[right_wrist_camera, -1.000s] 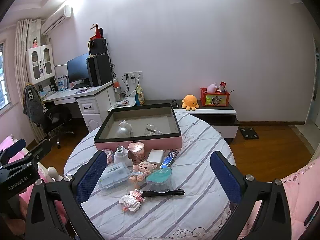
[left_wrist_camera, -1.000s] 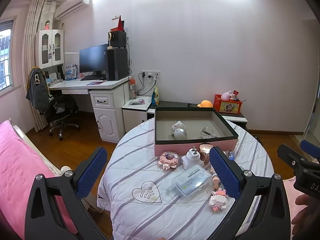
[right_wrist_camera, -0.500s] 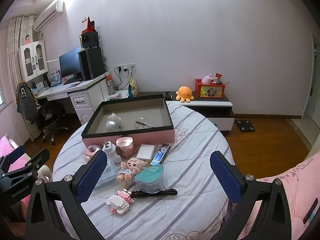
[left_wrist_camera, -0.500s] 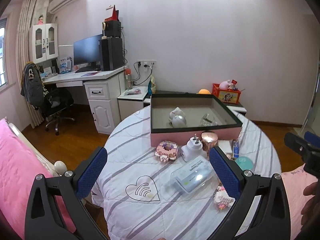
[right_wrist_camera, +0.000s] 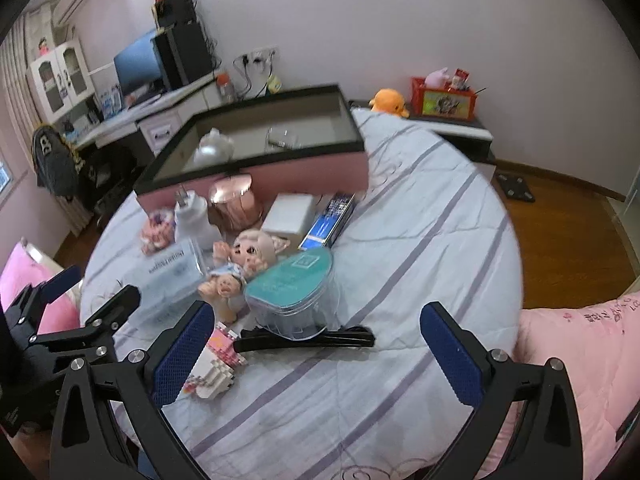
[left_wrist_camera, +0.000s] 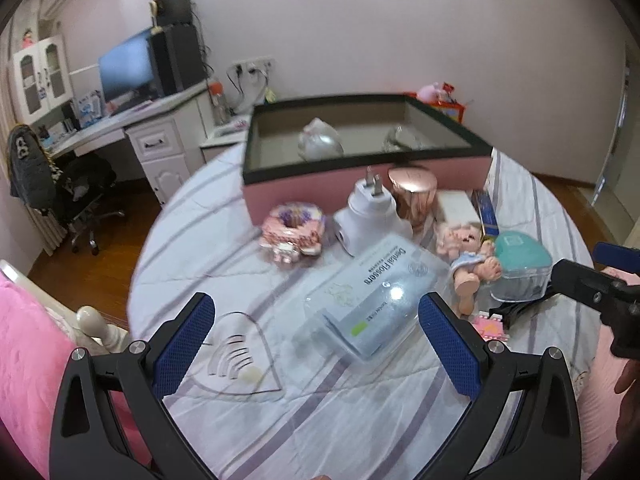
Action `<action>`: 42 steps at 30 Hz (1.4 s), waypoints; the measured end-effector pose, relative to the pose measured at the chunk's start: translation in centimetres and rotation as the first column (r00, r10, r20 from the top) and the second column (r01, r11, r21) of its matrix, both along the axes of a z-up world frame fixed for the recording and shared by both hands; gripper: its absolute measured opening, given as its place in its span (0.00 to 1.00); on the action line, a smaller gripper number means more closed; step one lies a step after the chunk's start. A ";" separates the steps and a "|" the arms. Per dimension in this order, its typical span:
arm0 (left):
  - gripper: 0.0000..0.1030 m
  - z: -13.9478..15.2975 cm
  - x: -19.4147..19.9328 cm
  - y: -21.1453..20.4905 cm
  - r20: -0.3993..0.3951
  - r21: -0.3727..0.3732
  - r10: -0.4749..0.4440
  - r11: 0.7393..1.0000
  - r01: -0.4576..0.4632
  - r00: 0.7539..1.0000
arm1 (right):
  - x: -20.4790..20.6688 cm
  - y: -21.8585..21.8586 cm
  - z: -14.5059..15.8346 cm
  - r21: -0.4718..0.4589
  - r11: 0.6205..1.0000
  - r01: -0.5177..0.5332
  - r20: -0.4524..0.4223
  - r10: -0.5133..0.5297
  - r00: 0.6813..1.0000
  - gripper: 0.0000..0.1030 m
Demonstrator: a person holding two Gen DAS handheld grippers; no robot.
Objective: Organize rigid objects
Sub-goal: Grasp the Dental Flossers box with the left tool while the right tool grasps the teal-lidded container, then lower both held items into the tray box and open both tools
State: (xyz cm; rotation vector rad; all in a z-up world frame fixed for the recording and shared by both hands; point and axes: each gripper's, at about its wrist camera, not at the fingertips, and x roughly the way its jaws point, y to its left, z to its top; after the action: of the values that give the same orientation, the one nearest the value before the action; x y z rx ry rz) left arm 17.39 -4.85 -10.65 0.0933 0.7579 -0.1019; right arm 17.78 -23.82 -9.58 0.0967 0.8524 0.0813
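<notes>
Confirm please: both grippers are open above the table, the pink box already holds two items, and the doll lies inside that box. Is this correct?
Not entirely. The doll is not inside the pink box; the right wrist view shows it lying on the table, between the dental flosser case and the teal-lidded container. The rest is right: left gripper and right gripper are open, and two items sit in the box.

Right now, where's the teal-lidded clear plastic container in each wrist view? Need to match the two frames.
Left wrist: teal-lidded clear plastic container sits at the right edge, right of the big-eared doll.
Right wrist: the same container sits centre-left, just right of the doll, with a black clip in front.
Shared landmark: the pink box with a black rim behind the clutter.
</notes>
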 end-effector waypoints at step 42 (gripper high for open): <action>0.62 -0.1 2.6 1.2 -0.091 -0.145 -0.110 0.985 0.096 0.990 | 3.2 -1.5 -1.0 0.020 0.998 -0.063 0.016 0.063 0.998 0.67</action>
State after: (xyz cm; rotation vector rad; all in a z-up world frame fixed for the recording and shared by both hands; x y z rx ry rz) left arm 19.94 -3.67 -10.75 -0.0067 0.8426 -0.2598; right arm 20.97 -25.28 -10.60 0.0888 0.8390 0.1499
